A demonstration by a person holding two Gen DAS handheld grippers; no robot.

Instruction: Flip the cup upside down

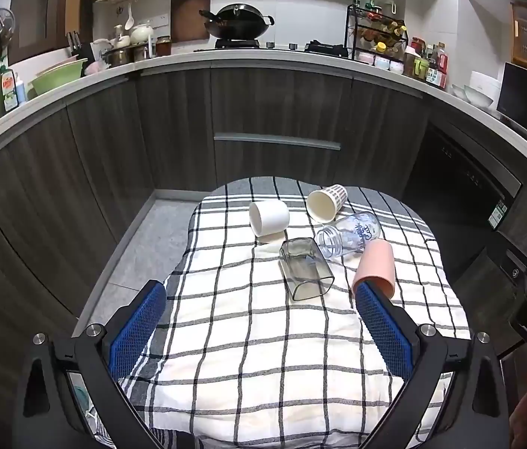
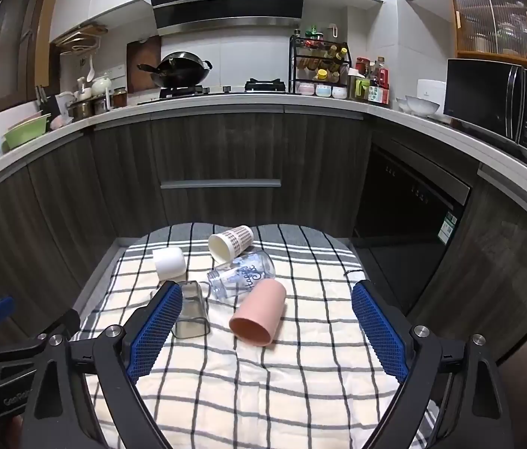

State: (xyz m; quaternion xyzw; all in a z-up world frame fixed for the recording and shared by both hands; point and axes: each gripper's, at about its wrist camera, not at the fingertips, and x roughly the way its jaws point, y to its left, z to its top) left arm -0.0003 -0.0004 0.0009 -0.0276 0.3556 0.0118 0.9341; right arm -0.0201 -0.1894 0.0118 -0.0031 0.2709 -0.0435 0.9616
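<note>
Pink cup [image 2: 258,315] on side, both grippers' fingers apart, w/ nothing held

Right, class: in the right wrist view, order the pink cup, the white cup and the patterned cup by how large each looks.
1. pink cup, clearly largest, though it also lies nearest the camera.
2. patterned cup and white cup look about alike; I would not rank them.

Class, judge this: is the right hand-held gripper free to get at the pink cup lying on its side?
Probably yes. The right hand-held gripper is open, and the pink plastic cup lies between its fingers' line with its mouth toward the camera; nothing blocks the way.
</note>
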